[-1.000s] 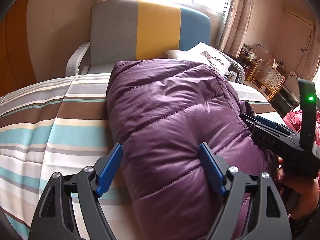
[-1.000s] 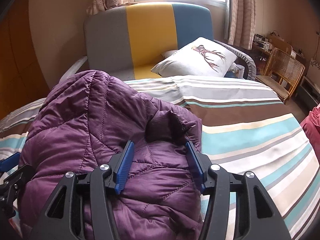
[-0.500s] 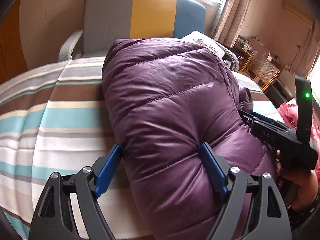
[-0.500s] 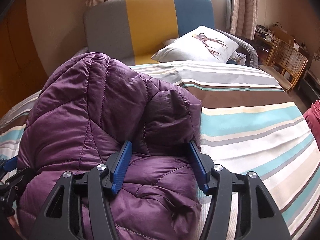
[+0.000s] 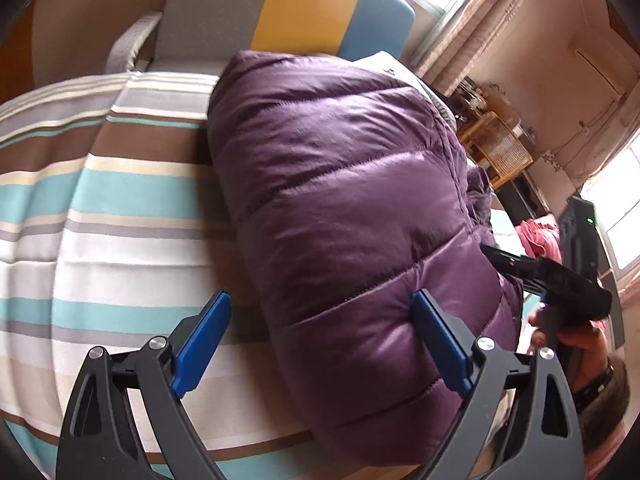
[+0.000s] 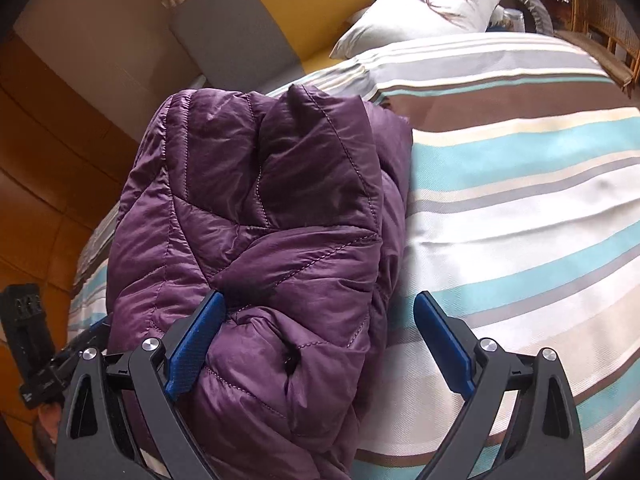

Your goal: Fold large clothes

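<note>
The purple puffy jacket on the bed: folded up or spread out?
Folded: the purple jacket sits as a compact, doubled-over bundle on the striped bedspread.

Bed takes up most of the room, covered in a striped sheet (image 6: 520, 208) in teal, brown, grey and cream. At the far end there's a padded headboard (image 5: 280, 12) in grey, yellow and blue blocks, with a white pillow (image 6: 424, 4) that has a deer print on it. Far right has a wicker chair (image 5: 500, 148), patterned curtains (image 5: 480, 12) and bright daylight through the window. Walls are beige, with orange-brown wood panelling (image 6: 44, 152) on the left.
</note>
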Demonstrator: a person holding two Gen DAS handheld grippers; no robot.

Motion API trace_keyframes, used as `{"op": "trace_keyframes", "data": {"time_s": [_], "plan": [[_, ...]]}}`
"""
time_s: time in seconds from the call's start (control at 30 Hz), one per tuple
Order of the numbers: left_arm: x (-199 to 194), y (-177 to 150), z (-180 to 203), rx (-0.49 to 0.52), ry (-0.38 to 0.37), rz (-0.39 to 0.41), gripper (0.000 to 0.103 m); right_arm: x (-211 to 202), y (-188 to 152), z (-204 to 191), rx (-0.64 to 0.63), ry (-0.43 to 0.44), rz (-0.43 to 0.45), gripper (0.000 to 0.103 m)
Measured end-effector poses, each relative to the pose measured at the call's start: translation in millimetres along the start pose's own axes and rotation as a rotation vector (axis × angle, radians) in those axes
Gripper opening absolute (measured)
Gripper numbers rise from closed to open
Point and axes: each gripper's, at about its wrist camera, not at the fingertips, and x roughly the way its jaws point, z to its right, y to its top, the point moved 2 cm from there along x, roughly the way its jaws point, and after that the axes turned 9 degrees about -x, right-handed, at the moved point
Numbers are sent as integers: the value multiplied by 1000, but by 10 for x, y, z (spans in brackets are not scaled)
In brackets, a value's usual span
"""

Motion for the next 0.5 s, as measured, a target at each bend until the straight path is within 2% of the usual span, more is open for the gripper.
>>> {"op": "trace_keyframes", "data": {"time_s": [0.1,0.17,0.2,0.27,0.3,0.37,0.5], "plan": [[90,21,24,15,-18,-35,91,136,31,62,35,59,-15,94],[134,25,50,21,-27,-44,90,210,47,122,78,123,-16,89],[169,25,65,20,-44,-56,86,245,41,141,100,145,-9,89],[212,13,97,23,-49,-57,85,264,41,120,82,168,11,84],[230,6,112,27,-50,-56,80,262,24,115,79,176,16,78],[243,-7,152,49,-45,-47,74,247,-10,94,84,221,35,58],[187,-32,295,118,-10,-24,57,127,-35,-3,39,220,60,44]]}}
